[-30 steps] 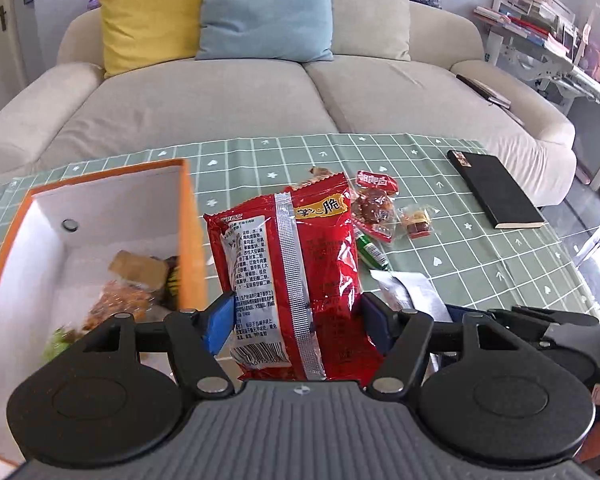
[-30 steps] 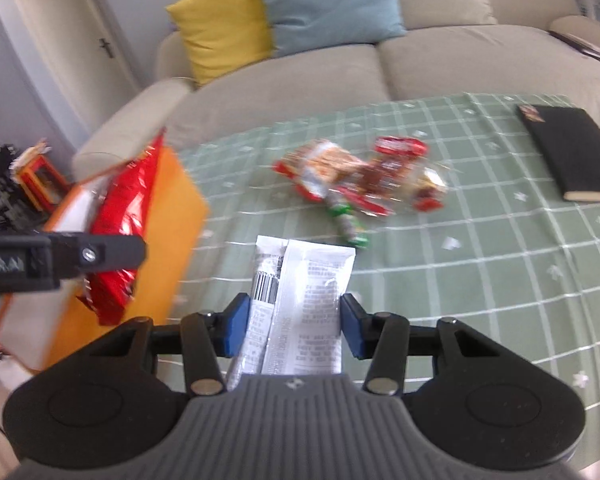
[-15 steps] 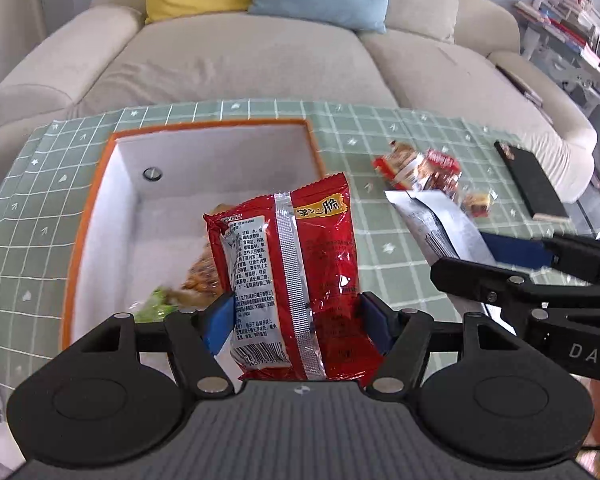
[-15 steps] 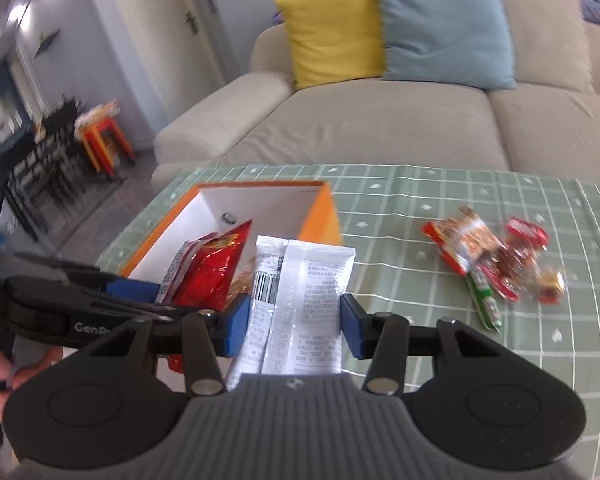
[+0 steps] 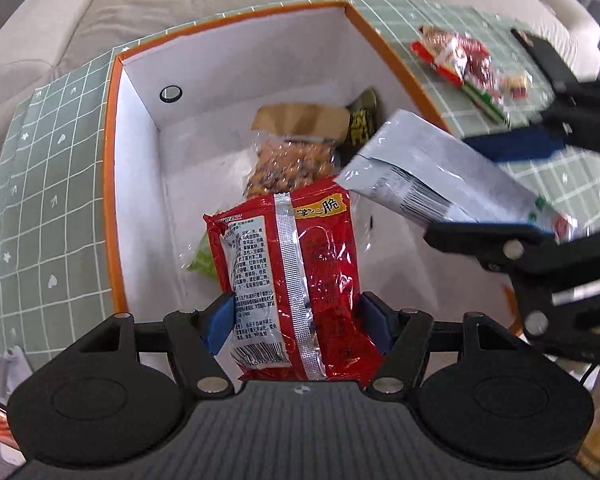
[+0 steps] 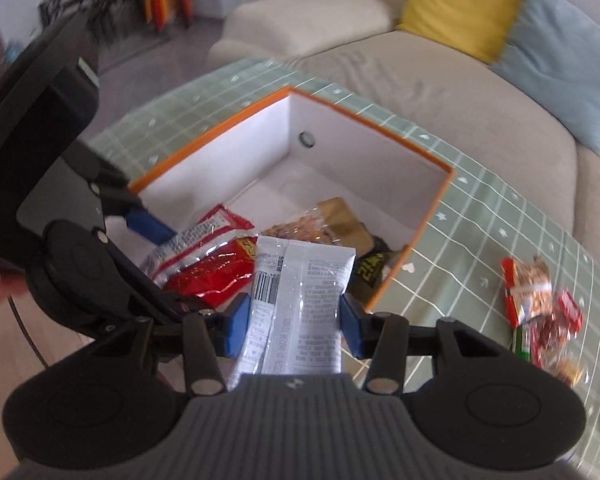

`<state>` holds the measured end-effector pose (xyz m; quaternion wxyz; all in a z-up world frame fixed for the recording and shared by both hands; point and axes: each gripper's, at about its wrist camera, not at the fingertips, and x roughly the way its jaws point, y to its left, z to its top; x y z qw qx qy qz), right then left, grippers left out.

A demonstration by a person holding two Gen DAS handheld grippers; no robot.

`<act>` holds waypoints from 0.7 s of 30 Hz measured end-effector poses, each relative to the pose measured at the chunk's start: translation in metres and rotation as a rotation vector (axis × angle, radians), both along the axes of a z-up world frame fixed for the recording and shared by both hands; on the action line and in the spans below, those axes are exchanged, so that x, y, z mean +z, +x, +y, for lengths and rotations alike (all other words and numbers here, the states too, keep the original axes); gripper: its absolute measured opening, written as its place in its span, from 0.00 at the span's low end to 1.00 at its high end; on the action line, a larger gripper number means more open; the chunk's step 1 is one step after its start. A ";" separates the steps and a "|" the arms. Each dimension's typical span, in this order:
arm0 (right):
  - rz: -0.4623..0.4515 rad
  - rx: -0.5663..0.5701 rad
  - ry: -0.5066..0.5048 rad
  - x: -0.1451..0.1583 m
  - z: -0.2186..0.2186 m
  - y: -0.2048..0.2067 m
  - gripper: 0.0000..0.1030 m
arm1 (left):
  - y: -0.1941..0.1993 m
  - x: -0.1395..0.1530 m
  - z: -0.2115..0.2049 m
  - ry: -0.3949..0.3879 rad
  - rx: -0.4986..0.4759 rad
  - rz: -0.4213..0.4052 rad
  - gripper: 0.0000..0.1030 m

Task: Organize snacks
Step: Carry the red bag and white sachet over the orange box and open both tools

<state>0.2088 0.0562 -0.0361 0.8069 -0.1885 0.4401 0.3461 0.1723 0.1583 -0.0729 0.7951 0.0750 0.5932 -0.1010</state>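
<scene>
Above the orange-rimmed white cardboard box (image 5: 236,168), left tongs (image 5: 296,320) are clenching a light, crinkly red foil snack packet (image 5: 296,276) and right tongs (image 6: 294,322) are clenching a limp white plastic pouch (image 6: 300,300), each gripped across its lower width, likely slippery.

My left gripper (image 5: 298,320) and right gripper (image 6: 294,320) crowd together above the open orange box (image 5: 114,184), each with its jaws clamped on a packet. The box's back left floor is bare; a nut bag (image 5: 292,160), a dark packet (image 5: 362,120) and a green packet (image 5: 202,260) fill the rest. On the desk (image 6: 500,216), loose snacks (image 6: 540,304) block the right side.
</scene>
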 end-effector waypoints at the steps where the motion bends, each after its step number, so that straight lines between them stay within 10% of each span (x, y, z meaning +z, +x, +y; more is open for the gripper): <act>1: -0.001 0.012 -0.018 -0.001 0.004 0.002 0.45 | 0.001 -0.001 0.001 0.008 -0.011 0.004 0.75; 21: 0.142 0.010 -0.100 -0.036 0.038 0.037 0.46 | 0.003 -0.023 -0.011 0.169 -0.136 0.012 0.85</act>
